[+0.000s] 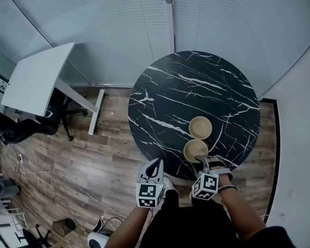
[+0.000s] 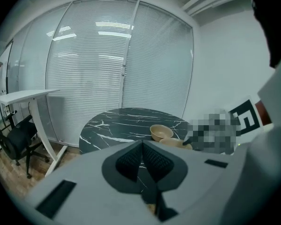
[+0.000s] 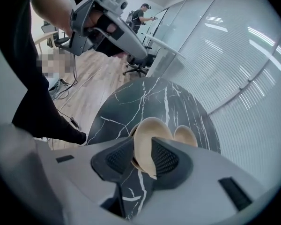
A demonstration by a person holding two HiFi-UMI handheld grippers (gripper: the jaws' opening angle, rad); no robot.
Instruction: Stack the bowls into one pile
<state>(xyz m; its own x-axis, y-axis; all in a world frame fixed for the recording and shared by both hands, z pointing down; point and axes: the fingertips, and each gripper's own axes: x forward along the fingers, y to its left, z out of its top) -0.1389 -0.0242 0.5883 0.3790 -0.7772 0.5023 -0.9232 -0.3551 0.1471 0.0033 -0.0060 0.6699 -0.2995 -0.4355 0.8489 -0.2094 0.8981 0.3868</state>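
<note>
Bowls, two of them and both tan, sit right way up on the round black marble table (image 1: 196, 81), toward its near right edge. The far bowl (image 1: 200, 127) stands a little further in, and the nearer bowl (image 1: 195, 150) lies just beside it at the table's near edge. The right gripper (image 1: 202, 162) points steeply down at the nearer bowl, its jaws spread with that bowl's near rim standing between them. The pads seem to stand clear of the bowl's wall, though the wide-angle view makes that hard to judge. The left gripper (image 1: 156, 162) hangs off the table's near edge over the wood floor (image 1: 93, 154), jaws pressed together with nothing between them.
</note>
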